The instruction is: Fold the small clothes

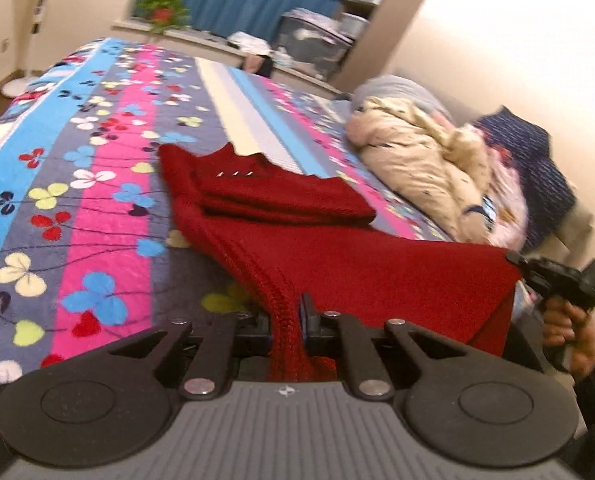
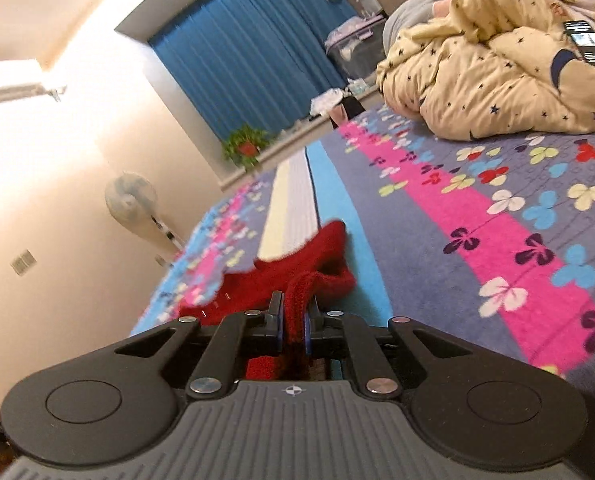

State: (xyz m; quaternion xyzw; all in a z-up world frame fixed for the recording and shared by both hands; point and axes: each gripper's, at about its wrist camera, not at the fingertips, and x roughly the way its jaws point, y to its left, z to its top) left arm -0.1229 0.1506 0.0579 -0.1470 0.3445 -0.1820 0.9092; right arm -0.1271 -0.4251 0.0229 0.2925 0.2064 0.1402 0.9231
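Both tongs, the left gripper (image 1: 288,320) and right gripper (image 2: 294,320), pinch the red knitted sweater's (image 1: 337,256) hem, lifting it above the floral bedspread (image 1: 97,200). Its far end rests on the bedspread. Uneven pulling could slip the thick knit free or skew the fold.

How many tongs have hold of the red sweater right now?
2. The left tongs clamp a bunched ribbed edge of the red sweater low in the left wrist view; the right tongs pinch another edge, also visible at the sweater's right corner in the left view.
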